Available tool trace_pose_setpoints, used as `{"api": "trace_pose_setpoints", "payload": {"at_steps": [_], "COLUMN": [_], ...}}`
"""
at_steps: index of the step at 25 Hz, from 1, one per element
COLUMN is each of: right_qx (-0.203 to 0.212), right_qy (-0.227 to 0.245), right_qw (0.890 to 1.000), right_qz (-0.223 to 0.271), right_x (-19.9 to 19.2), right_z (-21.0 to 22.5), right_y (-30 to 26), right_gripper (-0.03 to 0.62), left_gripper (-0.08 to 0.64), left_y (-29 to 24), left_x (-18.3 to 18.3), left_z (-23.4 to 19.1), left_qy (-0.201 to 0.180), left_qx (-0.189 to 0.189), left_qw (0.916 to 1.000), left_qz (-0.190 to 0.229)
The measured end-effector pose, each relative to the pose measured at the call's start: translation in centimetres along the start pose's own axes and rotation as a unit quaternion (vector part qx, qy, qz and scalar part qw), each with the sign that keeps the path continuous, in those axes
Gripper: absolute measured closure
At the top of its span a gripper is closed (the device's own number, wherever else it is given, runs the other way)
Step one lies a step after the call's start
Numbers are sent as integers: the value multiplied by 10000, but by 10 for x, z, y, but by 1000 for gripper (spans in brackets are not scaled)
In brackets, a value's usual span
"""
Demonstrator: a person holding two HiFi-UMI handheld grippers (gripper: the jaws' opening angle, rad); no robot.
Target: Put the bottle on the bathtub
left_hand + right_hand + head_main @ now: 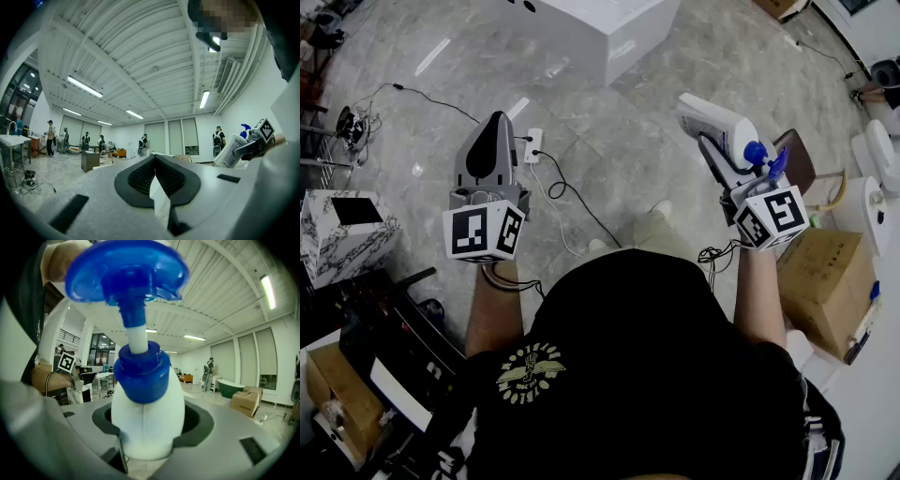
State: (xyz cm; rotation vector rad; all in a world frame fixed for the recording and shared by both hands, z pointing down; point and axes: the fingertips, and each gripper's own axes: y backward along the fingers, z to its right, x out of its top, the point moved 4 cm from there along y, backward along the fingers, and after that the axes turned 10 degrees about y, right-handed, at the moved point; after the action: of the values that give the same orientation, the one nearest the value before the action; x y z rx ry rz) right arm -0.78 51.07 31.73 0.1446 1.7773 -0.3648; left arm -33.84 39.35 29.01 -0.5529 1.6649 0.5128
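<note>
A white bottle [712, 120] with a blue pump top [757, 153] lies level in my right gripper [719, 150], raised above the floor at the right. In the right gripper view the bottle's body [147, 423] fills the gap between the jaws, and the pump head [124, 270] points back at the camera. The right gripper is shut on the bottle. My left gripper [497, 122] is held up at the left, shut and holding nothing; its dark pads [136, 180] meet at the tips. A dark green tub [229, 388] stands far off across the room.
A large white block [591, 33] stands on the marble floor ahead. A cable and power strip [533, 145] lie on the floor. A cardboard box [825, 281] and white fixtures [881, 150] are at the right, with marble-patterned boxes [342, 230] at the left. Several people [101, 143] stand far off.
</note>
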Motion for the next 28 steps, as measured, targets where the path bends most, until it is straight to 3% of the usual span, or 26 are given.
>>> {"api": "trace_pose_setpoints", "payload": {"at_steps": [8,18,28], "right_qx": [47,200,433], "right_qy": [-41,-197,-135], "right_qw": [10000,9994,9984], "right_qz": [-23,217,343], "right_x": [-9,-9,-10], "right_z": [13,70,143], "right_y": [-15,-69,-104], "right_gripper": [325,325,325], "left_gripper": [551,551,551], "left_y": [-27,-89,-159], "left_x": [-11,0,4], "left_z": [2,-17,-8], "left_qy": [48,-76,-102], "left_qx": [6,245,482], "left_qw": [9999,9995,9987], "left_qz": [-131,-163,-92]}}
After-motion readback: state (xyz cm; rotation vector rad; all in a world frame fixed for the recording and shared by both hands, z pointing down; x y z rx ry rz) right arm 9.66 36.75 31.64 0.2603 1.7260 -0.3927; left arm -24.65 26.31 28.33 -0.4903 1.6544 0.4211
